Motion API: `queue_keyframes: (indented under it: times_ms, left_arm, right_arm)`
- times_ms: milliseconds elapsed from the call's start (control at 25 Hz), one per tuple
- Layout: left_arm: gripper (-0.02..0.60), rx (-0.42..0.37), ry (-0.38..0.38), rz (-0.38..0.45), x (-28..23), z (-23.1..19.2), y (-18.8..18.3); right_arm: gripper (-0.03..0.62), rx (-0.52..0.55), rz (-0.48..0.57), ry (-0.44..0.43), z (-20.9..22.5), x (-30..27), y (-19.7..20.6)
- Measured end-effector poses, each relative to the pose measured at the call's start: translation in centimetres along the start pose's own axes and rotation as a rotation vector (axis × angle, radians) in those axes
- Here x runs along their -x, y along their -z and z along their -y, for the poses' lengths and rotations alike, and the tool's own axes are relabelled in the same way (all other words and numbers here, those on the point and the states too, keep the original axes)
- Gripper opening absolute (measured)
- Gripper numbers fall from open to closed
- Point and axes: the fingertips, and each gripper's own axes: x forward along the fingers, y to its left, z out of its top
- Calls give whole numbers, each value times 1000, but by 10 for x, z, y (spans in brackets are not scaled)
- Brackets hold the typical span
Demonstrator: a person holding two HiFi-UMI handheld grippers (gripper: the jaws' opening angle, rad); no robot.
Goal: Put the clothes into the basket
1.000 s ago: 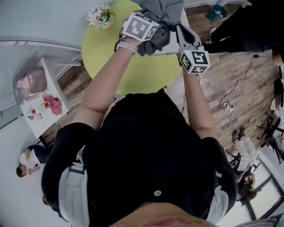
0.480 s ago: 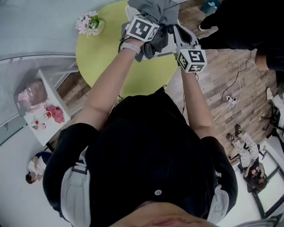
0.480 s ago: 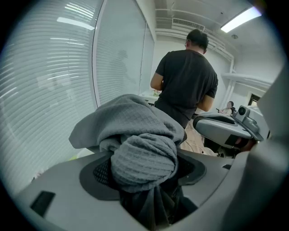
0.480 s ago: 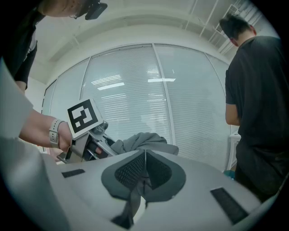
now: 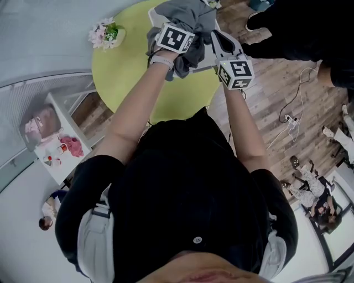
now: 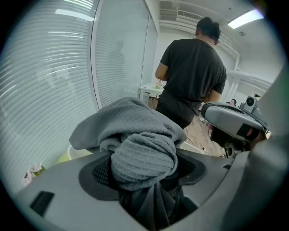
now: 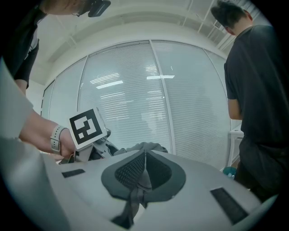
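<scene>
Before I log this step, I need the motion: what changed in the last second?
Little: the right gripper drew slightly toward the left gripper, and the green table and flowers slid left in the head view. Both grippers' jaws stay shut on the grey garment; nothing was let go.

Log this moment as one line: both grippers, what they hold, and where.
left gripper: shut on bunched grey garment | right gripper: shut on its thin fold | place: above green table
</scene>
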Motion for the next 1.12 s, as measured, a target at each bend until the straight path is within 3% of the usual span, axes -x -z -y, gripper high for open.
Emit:
queue_keyframes:
  times_ms: [280, 400, 720, 1120]
  left_arm:
    - [351, 14, 15, -22, -22, -9, 8]
    - [379, 21, 10, 4, -25, -6, 5]
    - [379, -15, -22, 64, -16, -3, -21]
    - [379, 14, -12, 94, -13, -6, -9]
  right_arm:
    - [28, -10, -15, 6, 9, -10, 10]
    - [28, -14, -21, 9, 13, -6, 11]
    - [28, -22, -22, 10, 21, -3, 11]
    - [28, -25, -32, -23, 12, -14, 14]
